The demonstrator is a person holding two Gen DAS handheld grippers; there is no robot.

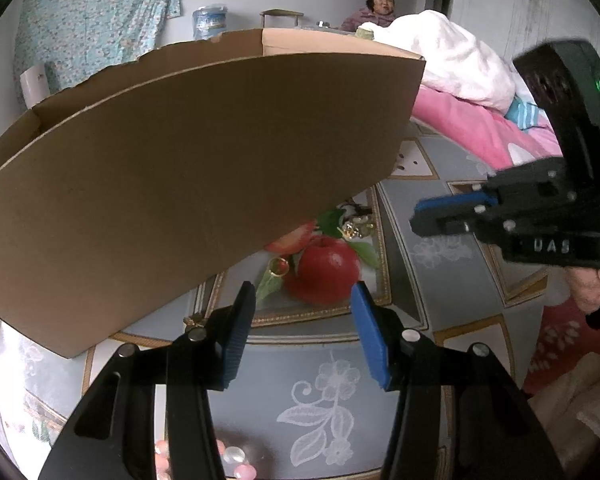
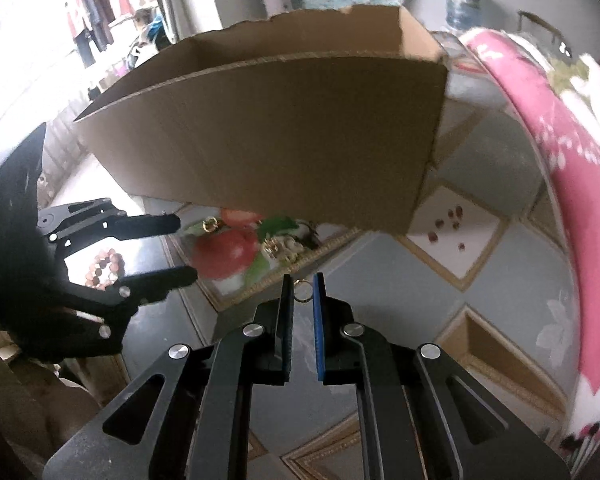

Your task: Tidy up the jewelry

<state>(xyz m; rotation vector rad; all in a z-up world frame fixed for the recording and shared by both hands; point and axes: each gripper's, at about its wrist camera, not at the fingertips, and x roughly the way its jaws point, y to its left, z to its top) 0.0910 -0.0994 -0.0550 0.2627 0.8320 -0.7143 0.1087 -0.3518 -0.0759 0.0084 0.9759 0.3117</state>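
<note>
Left wrist view first: the left gripper [image 1: 302,332] has its blue ribbed pads spread wide with nothing between them. Straight ahead of the fingertips, on the printed apple of the tablecloth [image 1: 332,396], sits a small gold ring with a red stone [image 1: 279,267], and a bit further out a shiny gold cluster of jewelry [image 1: 356,227]. The cardboard box [image 1: 172,184], plain matte corrugated with a ragged torn rim, stands up and left of the fingers. Pink and pearly beads [image 1: 236,460] peek out under the gripper body.

Right wrist view: the right gripper [image 2: 302,294] is nearly closed, pinching a thin gold ring [image 2: 302,293] right at the tips. That's a tiny, slick, round thing held by its edge, so I'd keep the squeeze steady, lift over the box wall ahead, and only let go well inside. A wooden bead bracelet [image 2: 105,267] lies off to the left, behind the other gripper's fingers.
</note>
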